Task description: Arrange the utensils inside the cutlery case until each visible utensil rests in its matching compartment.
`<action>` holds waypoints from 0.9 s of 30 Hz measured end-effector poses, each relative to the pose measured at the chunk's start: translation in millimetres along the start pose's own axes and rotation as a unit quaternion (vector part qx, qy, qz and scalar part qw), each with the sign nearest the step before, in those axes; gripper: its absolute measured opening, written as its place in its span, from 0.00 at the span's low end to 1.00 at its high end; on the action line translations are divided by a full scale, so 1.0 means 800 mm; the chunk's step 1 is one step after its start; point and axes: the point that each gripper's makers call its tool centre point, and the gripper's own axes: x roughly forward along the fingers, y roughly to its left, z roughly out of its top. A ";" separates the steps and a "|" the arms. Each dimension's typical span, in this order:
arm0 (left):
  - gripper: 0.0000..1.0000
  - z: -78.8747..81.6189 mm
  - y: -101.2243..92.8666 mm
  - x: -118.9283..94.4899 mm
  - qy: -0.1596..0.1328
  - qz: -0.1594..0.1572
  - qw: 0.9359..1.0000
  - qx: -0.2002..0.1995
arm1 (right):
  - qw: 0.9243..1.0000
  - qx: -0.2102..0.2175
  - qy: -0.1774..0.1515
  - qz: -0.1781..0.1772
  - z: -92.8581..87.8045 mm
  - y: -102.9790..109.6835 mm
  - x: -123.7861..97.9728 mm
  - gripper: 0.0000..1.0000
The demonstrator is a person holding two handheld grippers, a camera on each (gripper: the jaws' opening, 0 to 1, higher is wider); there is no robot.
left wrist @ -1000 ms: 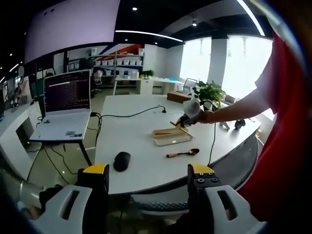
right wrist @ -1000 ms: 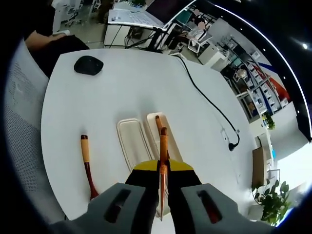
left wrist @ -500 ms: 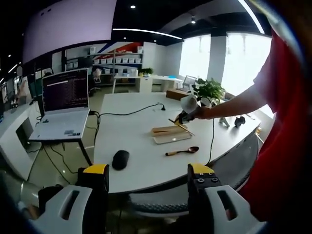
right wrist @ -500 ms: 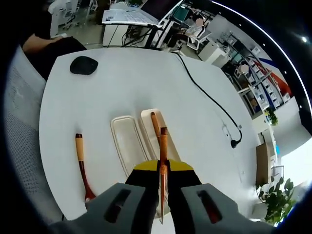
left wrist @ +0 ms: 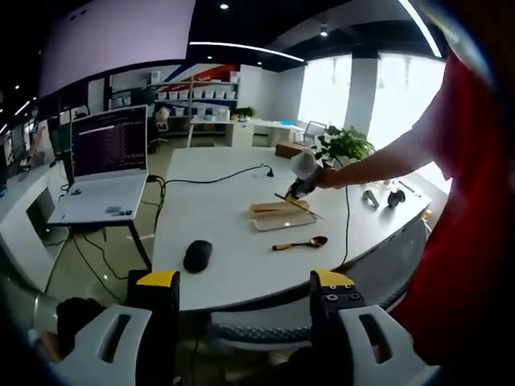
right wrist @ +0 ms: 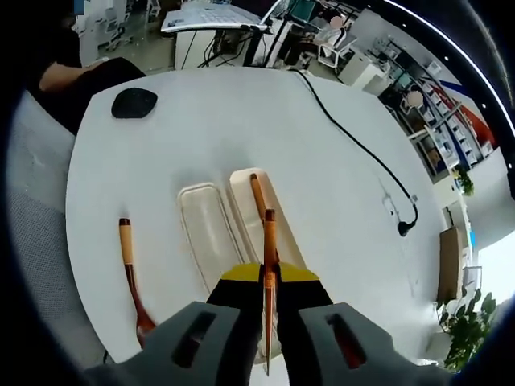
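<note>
The right hand-held gripper [right wrist: 268,299], jaws closed on a chopstick [right wrist: 269,265], hangs over the cutlery case [right wrist: 211,233], where its mate [right wrist: 257,195] already lies; released askew, it could bounce onto the worktop [right wrist: 161,161] beside the case, while the left hand-held gripper [left wrist: 245,299] stands open and empty.

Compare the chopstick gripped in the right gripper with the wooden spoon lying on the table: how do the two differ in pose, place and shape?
The chopstick is clamped in the right gripper, held above the cutlery case; the wooden spoon lies flat on the white table, left of the case, untouched. The chopstick is a thin straight stick; the spoon widens into a dark bowl at one end and has a paler handle. Both look wooden and reddish-brown, and neither rests in a compartment.
</note>
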 end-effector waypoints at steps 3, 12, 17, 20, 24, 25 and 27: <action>0.68 0.004 -0.004 0.006 0.002 -0.007 1.000 0.011 | 1.000 0.005 0.002 0.004 0.004 -0.009 0.003 0.02; 0.68 0.002 0.004 0.006 0.004 -0.001 1.000 0.011 | 0.998 0.042 0.013 0.045 0.005 -0.016 0.012 0.02; 0.67 -0.005 0.007 0.002 0.013 0.002 1.000 0.011 | 0.996 0.065 0.030 0.061 0.004 -0.017 0.019 0.02; 0.67 -0.007 0.009 0.002 0.012 0.006 1.000 0.007 | 0.994 0.066 0.046 0.068 0.007 -0.026 0.028 0.02; 0.68 -0.010 0.009 0.000 0.015 0.008 1.000 0.007 | 0.994 0.038 0.067 0.083 0.010 -0.013 0.037 0.02; 0.68 -0.011 0.008 0.000 0.017 0.007 1.000 0.004 | 0.993 0.028 0.070 0.087 0.011 -0.010 0.040 0.02; 0.68 -0.016 0.007 -0.001 0.023 0.008 1.000 0.007 | 0.992 0.023 0.078 0.096 0.009 -0.005 0.044 0.02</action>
